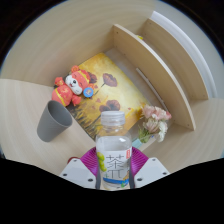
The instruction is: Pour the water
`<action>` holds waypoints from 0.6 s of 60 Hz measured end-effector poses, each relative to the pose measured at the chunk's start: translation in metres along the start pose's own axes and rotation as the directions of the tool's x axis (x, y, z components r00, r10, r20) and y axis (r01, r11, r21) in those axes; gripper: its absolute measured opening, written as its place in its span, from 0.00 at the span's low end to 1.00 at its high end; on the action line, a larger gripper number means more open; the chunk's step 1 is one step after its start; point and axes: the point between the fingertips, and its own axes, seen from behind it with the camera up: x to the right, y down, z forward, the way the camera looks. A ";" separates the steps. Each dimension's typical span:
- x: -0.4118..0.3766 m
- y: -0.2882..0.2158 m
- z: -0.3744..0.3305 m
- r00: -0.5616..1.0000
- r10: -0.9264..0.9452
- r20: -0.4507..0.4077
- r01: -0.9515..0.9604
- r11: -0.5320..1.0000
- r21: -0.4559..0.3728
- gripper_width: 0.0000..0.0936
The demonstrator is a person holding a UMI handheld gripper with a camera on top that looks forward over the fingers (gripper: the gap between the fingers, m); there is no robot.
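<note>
The hand-held gripper [116, 166] was clamped on the bottle [115, 145], which stood upright between its pads, cap apparently on. The grey cup [54, 120] stood ahead to the left on the table [25, 100]. Next: carry the bottle over the cup and tilt.

Bright even light, soft shadows, strong fisheye bending at edges

We see a pale wooden worktop [30, 85] carrying a yellow cloth [112, 88] printed with brown patches. On the cloth's near-left edge lies an orange and white plush toy [71, 89]. A small bunch of pale pink and cream flowers [154, 122] rests at its other edge. Beyond the cloth, stepped wooden shelves [165, 55] rise.
</note>
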 end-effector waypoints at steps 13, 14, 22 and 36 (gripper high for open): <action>-0.003 -0.050 0.026 0.842 -0.534 -0.080 0.540 0.837 0.091 0.41; -0.004 -0.053 0.029 0.819 -0.568 -0.085 0.574 0.813 0.096 0.41; -0.014 -0.062 0.038 0.633 -0.766 -0.111 0.774 0.625 0.104 0.41; -0.019 -0.083 0.042 0.340 -0.918 -0.205 0.940 0.328 0.089 0.41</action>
